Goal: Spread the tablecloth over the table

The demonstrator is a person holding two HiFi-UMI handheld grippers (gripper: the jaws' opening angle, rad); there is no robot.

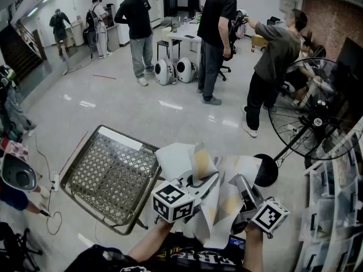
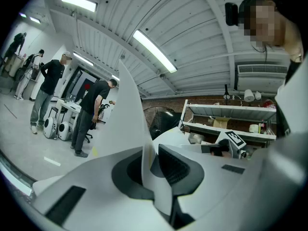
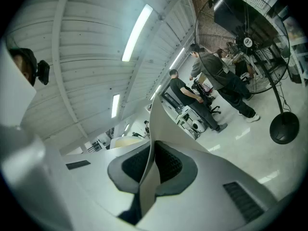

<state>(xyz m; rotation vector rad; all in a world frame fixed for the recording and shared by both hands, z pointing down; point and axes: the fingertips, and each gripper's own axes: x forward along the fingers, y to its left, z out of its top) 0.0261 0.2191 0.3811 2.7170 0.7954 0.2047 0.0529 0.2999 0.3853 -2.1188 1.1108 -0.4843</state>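
**Item: tablecloth** (image 1: 218, 200), white with tan patches. It is bunched and creased, held up in front of the person, and none of it lies on the bench yet. One fold rises from each grip.

**Left tongs** (image 1: 209, 179): clenched on a thin edge of the cloth, which stands up between the pads in the left gripper view (image 2: 153, 165).

**Right tongs** (image 1: 241, 181): likewise clenched on a cloth edge, pinched flat in the right gripper view (image 3: 151, 170).

**Bench** (image 1: 85, 152): a metal frame with a mesh top, bare. It lies to the left of both tongs and a little ahead of them, set cornerwise to the person. Its right-hand edge is just beside the left tongs, so the left hand is the nearer. The cloth would have to travel leftward and open out across the mesh.

**Surroundings:**
- standing fan (image 1: 317, 115), close on the right
- shelves (image 1: 340, 208) along the right wall
- cable (image 1: 51, 208) on the floor at the left
- several people (image 1: 215, 38) farther off, well apart from the bench

Nothing stands between cloth and bench.
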